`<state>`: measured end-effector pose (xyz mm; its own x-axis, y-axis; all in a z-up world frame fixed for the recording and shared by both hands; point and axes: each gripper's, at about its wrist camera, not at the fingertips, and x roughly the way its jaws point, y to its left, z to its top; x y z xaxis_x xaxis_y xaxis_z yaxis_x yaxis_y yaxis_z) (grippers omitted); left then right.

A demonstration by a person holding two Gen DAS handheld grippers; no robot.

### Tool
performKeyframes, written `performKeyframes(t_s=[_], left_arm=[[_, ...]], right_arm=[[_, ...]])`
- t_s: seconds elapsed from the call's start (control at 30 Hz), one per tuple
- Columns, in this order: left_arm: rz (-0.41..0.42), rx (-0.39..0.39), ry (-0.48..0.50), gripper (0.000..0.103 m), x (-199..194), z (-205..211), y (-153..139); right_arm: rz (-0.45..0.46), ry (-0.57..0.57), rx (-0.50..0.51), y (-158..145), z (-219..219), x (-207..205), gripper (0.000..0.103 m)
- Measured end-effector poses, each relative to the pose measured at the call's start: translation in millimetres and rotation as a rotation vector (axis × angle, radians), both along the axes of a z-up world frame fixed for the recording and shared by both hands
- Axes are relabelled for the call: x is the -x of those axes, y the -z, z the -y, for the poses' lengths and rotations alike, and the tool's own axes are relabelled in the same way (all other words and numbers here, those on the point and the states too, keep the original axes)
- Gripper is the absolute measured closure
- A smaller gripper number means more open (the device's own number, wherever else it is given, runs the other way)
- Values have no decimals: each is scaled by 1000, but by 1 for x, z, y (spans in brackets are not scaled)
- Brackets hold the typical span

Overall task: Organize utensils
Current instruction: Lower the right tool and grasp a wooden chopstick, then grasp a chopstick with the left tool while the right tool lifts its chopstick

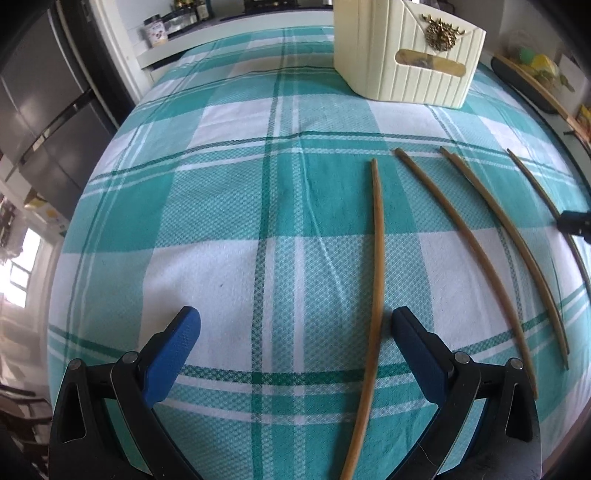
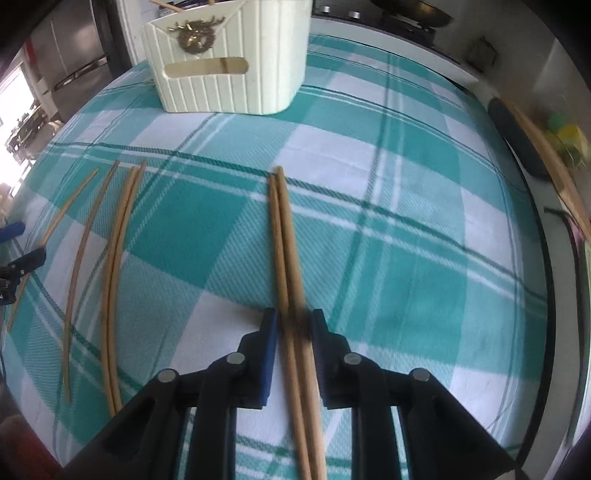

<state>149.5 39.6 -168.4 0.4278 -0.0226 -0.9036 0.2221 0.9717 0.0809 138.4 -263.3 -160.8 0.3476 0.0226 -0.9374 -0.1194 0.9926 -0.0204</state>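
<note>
Several wooden chopsticks lie on a teal plaid tablecloth (image 1: pixel 229 206). In the left wrist view my left gripper (image 1: pixel 295 325) is open wide, and one chopstick (image 1: pixel 376 280) lies between its fingers, close to the right finger (image 1: pixel 417 350). More chopsticks (image 1: pixel 476 251) lie to its right. In the right wrist view my right gripper (image 2: pixel 293 321) is narrowed around a pair of chopsticks (image 2: pixel 286 258) lying on the cloth, with small gaps at both pads. Other chopsticks (image 2: pixel 114 266) lie to the left. A cream ribbed holder (image 1: pixel 406 51) stands at the far side; it also shows in the right wrist view (image 2: pixel 229 62).
A dark tray with a wooden rim (image 2: pixel 524 140) sits off the table's right edge. A fridge (image 1: pixel 40 110) stands at the left and a counter with jars (image 1: pixel 159 33) lies behind. The right gripper's tip (image 1: pixel 572 221) shows at the right edge.
</note>
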Motion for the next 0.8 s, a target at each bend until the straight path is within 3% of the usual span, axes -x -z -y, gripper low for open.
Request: performKeyframes(t_s=[0.1, 0.13, 0.23, 0.5, 0.53, 0.6, 0.63, 0.7, 0.77, 0.8], left_arm=[[5, 7, 5, 0, 3, -6, 1], [3, 25, -2, 0, 4, -8, 2], [-4, 68, -27, 0, 3, -13, 4], [21, 59, -23, 0, 4, -8, 3], [26, 45, -18, 1, 5, -6, 2], [41, 37, 3, 11, 7, -3, -2], [42, 42, 13, 16, 8, -3, -3], [27, 42, 31, 16, 2, -4, -4], [5, 41, 52, 15, -8, -3, -4], [-14, 41, 68, 15, -15, -1, -4]], right_arm=[[-19, 44, -167, -9, 18, 0, 83], [-7, 52, -182, -14, 23, 1, 83], [-29, 22, -120, -11, 26, -1, 82], [-52, -41, 5, 1, 8, 6, 85], [-51, -24, 20, 0, 6, 8, 87], [-55, 76, 49, -1, 12, 11, 95], [-59, 118, 50, 0, 17, 12, 95], [-70, 171, 20, -2, 25, 19, 95], [-86, 155, -3, -2, 26, 19, 89], [-95, 127, -14, -2, 25, 18, 75]])
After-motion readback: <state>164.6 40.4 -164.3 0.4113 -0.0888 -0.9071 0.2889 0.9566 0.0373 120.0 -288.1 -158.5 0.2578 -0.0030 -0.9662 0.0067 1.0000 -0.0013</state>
